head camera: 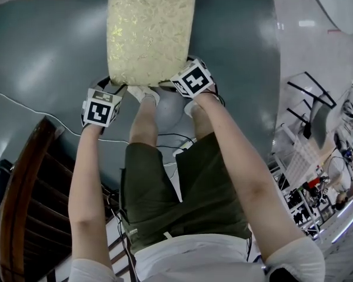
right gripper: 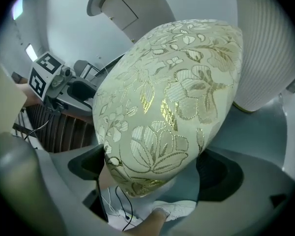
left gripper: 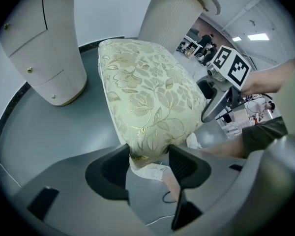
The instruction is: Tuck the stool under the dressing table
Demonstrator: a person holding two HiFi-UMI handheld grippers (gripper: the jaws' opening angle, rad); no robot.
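**Both grippers clamped on the stool in front of the dressing table**

Grey-blue flooring (head camera: 47, 46) is spreading out beneath you, with thin black cables (head camera: 165, 137) trailing across it near your white shoes (head camera: 144, 93). A dark brown slatted wooden piece of furniture (head camera: 23, 198) is standing at your lower left.

You are holding the cream, gold-flowered brocade-cushioned stool (head camera: 151, 34) straight ahead of you by its near edge. In the head view its far edge is reaching the top of the frame. Its legs are hidden under the cushion, so you cannot tell whether it is resting on the floor.

Your left gripper (left gripper: 148, 162) is biting the near left corner of the cushion. Both dark pads are pressing into the fabric from either side. Your right gripper (right gripper: 155, 168) is doing the same at the near right corner, and its jaws are sitting wider around the bulging padding, touching it on both sides.

Beyond the stool the white dressing table (left gripper: 44, 43) is standing close. In the left gripper view its smooth pedestal with small brass knobs is rising to the left of the cushion, and its ribbed white column (left gripper: 172, 14) is rising just behind the far end. The stool's far end is lying between these two supports.
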